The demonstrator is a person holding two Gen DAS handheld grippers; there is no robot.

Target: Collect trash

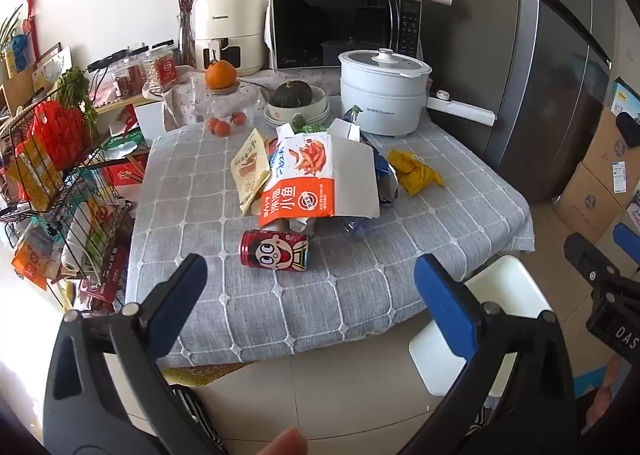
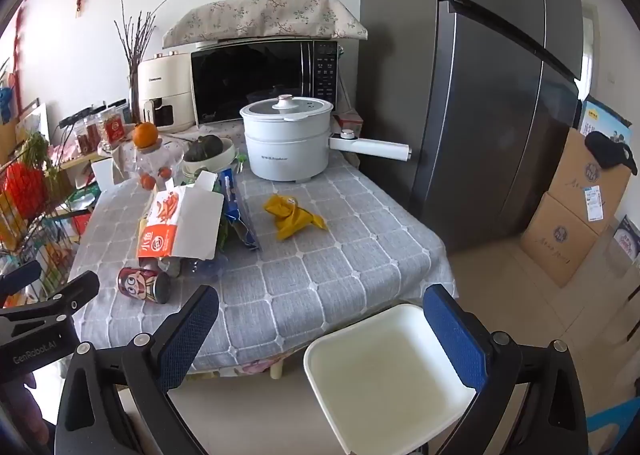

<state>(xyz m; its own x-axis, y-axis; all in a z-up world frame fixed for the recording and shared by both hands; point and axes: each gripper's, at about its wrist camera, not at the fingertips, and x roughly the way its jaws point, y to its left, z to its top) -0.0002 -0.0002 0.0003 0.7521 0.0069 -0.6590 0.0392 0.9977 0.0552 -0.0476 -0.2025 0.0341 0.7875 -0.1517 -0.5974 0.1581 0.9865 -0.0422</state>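
a: biggest thing first?
b: the tall dark grey fridge (image 2: 480,95), smooth and slightly glossy, standing at the table's right. then the table (image 1: 320,295), covered in a woven grey cloth with a white stitched grid.

a: on it?
b: at the back a black-fronted microwave (image 1: 344,31) under a flowered cloth, and a round white electric pot (image 2: 286,143) with a straight handle sticking out to the right.

a: and the trash?
b: mid-table, a flattened orange-and-white cardboard snack box (image 1: 316,179), its long axis running from the near edge toward the back. right of it and apart, a crumpled yellow wrapper (image 2: 292,215). nearest the front edge, a red cartoon can (image 1: 275,250) lies on its side, long axis left to right, just in front of the box.

a: the claws?
b: the left gripper (image 1: 308,295) gapes wide, blue textured pads empty, hovering before the can. the right gripper (image 2: 320,331) is spread wide too, holding nothing, above a smooth white square stool (image 2: 384,367).
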